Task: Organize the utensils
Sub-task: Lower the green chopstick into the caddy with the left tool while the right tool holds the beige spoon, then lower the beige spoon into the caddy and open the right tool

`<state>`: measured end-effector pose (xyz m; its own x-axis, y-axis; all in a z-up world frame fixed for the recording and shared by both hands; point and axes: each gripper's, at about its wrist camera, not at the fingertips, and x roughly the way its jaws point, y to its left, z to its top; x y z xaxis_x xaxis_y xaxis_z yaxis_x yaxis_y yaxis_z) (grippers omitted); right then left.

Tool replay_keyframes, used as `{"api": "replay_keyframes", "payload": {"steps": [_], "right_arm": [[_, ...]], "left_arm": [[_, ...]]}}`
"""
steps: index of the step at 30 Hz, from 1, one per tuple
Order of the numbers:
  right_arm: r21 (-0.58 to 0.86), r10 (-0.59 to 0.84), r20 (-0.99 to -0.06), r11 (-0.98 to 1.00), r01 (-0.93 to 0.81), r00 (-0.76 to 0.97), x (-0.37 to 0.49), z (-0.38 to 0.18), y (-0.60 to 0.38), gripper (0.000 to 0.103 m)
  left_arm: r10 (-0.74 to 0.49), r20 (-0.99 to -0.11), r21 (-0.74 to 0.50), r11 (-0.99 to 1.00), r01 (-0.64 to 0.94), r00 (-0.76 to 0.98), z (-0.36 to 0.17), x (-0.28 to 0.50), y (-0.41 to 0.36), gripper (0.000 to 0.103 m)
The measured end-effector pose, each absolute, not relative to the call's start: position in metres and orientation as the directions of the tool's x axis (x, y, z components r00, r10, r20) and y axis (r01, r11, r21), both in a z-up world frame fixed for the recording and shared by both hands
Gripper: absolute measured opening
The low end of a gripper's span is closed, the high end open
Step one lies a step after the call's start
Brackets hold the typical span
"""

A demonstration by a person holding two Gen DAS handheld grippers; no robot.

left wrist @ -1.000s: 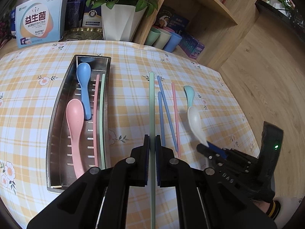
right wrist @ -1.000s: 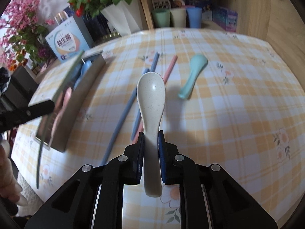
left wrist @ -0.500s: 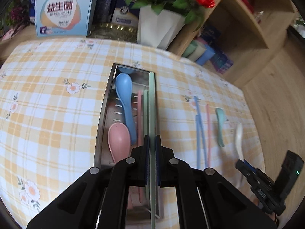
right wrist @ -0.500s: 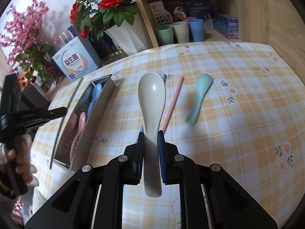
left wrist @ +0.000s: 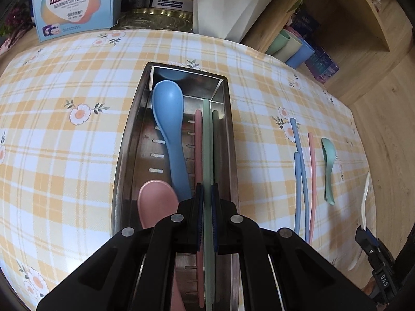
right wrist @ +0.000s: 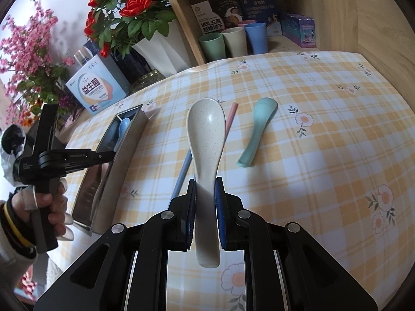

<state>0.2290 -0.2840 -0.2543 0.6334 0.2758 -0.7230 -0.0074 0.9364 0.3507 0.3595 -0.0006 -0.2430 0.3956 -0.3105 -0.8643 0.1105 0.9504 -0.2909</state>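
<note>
My left gripper (left wrist: 207,194) is shut on a green chopstick (left wrist: 206,140) and holds it lengthwise over the steel tray (left wrist: 124,140). In the tray lie a blue spoon (left wrist: 170,119), a pink spoon (left wrist: 155,202), a pink chopstick (left wrist: 198,140) and another green chopstick (left wrist: 216,134). My right gripper (right wrist: 205,185) is shut on a white speckled spoon (right wrist: 206,129), held above the table. On the cloth lie two blue chopsticks (left wrist: 298,171), a pink chopstick (left wrist: 312,176) and a teal spoon (left wrist: 328,165). The teal spoon also shows in the right wrist view (right wrist: 258,127).
A white flower vase (left wrist: 228,7), a blue-and-white box (left wrist: 75,2) and a gold dish (left wrist: 155,20) stand behind the tray. Several cups (right wrist: 233,41) and boxes sit on a wooden shelf (right wrist: 324,20) at the back right. The table edge drops to wooden floor (left wrist: 384,119) on the right.
My left gripper has carried the green chopstick from the loose utensils leftward to over the tray and lower into it. My right gripper has lifted the white spoon higher.
</note>
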Motion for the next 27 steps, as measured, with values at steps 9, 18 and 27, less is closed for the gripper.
{"api": "replay_keyframes", "payload": {"steps": [9, 18, 27], "right_arm": [[0.334, 0.283, -0.728, 0.942, -0.038, 0.624, 0.235, -0.245, -0.266, 0.015], [0.327, 0.325, -0.752, 0.939, -0.103, 0.573, 0.255, -0.237, -0.214, 0.015], [0.319, 0.374, -0.796, 0.927, -0.196, 0.476, 0.274, -0.236, -0.132, 0.015]], "left_arm": [[-0.310, -0.842, -0.272, 0.951, 0.150, 0.441, -0.217, 0.349, 0.011, 0.047], [-0.216, -0.808, -0.143, 0.974, 0.173, 0.548, -0.176, 0.313, 0.047, 0.097], [-0.179, -0.765, -0.115, 0.983, 0.142, 0.619, -0.165, 0.282, 0.097, 0.097]]}}
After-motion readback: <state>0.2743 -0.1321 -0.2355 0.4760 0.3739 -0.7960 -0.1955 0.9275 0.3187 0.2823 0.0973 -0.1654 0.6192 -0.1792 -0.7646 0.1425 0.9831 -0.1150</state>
